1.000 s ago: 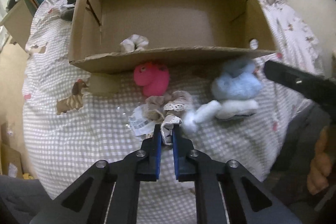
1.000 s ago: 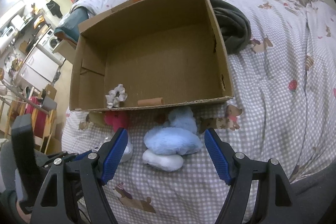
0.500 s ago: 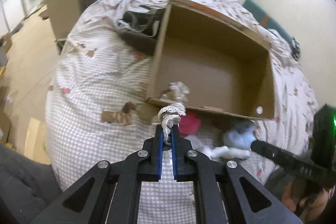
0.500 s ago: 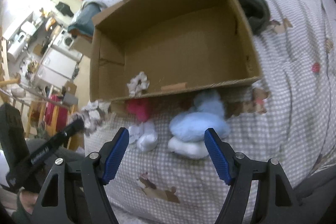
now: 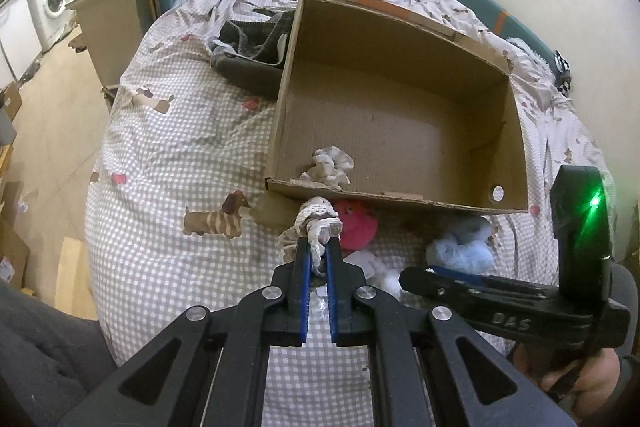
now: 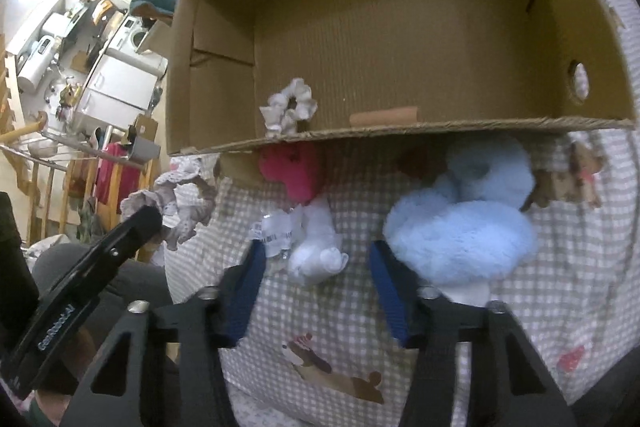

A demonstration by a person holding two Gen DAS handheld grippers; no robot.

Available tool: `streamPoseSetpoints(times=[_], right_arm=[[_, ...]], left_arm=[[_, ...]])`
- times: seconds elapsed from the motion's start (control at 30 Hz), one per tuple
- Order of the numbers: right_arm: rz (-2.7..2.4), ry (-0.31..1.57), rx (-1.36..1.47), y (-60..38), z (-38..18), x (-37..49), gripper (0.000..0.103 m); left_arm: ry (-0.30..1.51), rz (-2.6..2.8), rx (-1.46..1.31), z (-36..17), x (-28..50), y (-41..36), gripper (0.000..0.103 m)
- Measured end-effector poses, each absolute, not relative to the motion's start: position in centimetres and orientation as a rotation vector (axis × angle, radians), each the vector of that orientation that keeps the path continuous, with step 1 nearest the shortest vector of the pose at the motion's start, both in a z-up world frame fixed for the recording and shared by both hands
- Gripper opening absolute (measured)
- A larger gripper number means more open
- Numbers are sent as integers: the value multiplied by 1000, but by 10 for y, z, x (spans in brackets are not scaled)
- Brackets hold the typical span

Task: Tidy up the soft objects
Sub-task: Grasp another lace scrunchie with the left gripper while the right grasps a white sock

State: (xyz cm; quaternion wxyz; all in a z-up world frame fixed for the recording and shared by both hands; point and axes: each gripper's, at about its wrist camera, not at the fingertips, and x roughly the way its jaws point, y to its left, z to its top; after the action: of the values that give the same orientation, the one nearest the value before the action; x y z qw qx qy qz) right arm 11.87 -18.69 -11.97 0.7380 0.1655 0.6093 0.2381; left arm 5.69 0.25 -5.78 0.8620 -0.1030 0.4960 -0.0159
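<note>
My left gripper (image 5: 318, 245) is shut on a beige lace scrunchie (image 5: 318, 217), which it holds above the bed just before the front rim of the cardboard box (image 5: 400, 201). The right wrist view shows that scrunchie (image 6: 176, 195) hanging at the left. In the box (image 6: 400, 131) lies a white scrunchie (image 6: 288, 107). My right gripper (image 6: 316, 261) is low over the bedspread and its jaws are closing. A small white plush (image 6: 316, 251) sits between them, and the pads do not touch it. A pink plush (image 6: 292, 171) and a light blue plush (image 6: 460, 231) lie by the box front.
A cardboard tube (image 6: 384, 115) rests inside the box at its front wall. Crumpled clear wrap with a label (image 6: 276, 231) lies beside the white plush. Dark grey clothing (image 5: 252, 55) is heaped left of the box. The bed drops off at the left to the floor (image 5: 48, 107).
My left gripper has lifted the lace scrunchie off the bed and swung left of the box front. The right gripper has come down over the white plush and its jaws have narrowed.
</note>
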Motion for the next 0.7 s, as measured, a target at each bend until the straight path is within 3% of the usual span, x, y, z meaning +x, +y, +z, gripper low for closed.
streamPoseSetpoints(times=[0.13,0.7], right_arm=[[552,1338,323,-180,-122,115,11],[560,1158,292,-209,-64,82,10]], left_arm=[[1045,-28,-208,-59,58,1,7],[1018,-26,-164,-56,52,-3,7]])
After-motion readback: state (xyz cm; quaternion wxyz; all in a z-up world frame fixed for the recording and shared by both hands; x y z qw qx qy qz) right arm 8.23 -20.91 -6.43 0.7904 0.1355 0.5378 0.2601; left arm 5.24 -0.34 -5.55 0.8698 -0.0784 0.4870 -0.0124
